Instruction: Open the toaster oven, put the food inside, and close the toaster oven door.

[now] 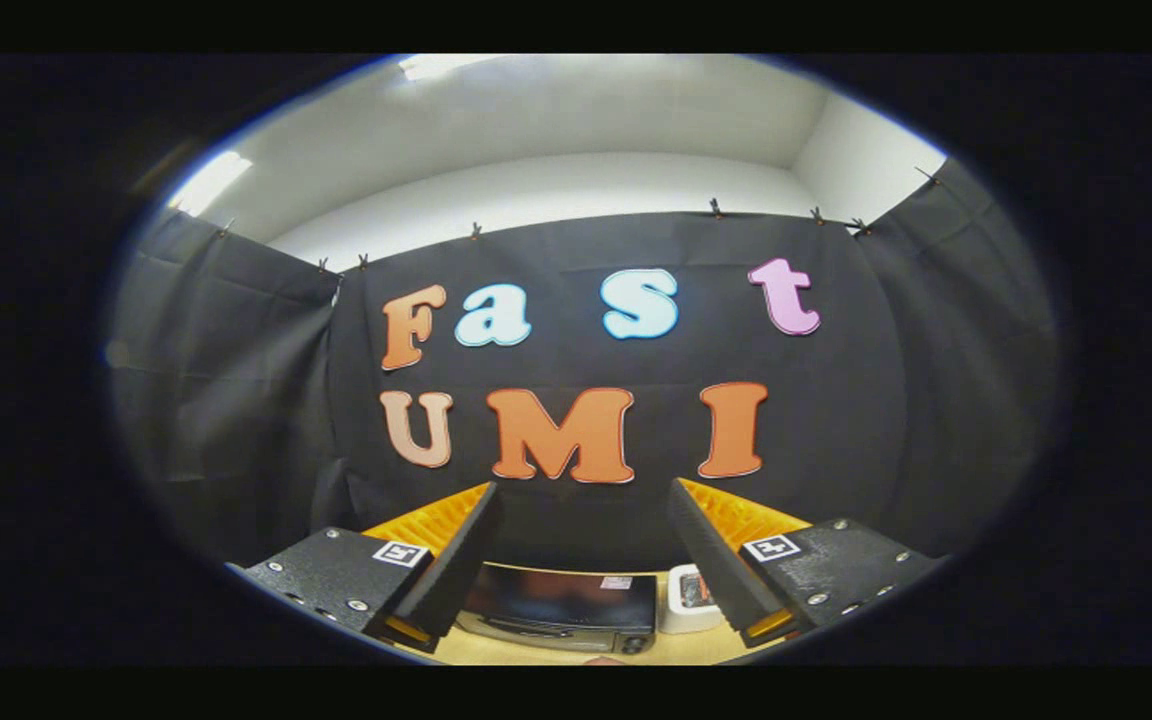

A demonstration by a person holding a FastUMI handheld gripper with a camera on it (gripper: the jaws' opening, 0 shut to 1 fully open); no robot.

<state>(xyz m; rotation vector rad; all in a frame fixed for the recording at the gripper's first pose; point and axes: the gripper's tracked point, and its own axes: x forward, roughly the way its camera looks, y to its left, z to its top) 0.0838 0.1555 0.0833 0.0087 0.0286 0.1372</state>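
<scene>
My gripper (581,500) is held high and stands open, with nothing between its fingers. Far below, seen through the gap between the fingers, a dark toaster oven (561,608) sits on a light wooden table (536,652). Its door looks closed and a handle runs along the front. Just to the oven's right, by the right finger, stands a small white object (688,598) with something reddish on it; I cannot tell whether it is the food.
Black cloth walls close the booth behind and on both sides. A white wall and ceiling with bright lights show above the cloth.
</scene>
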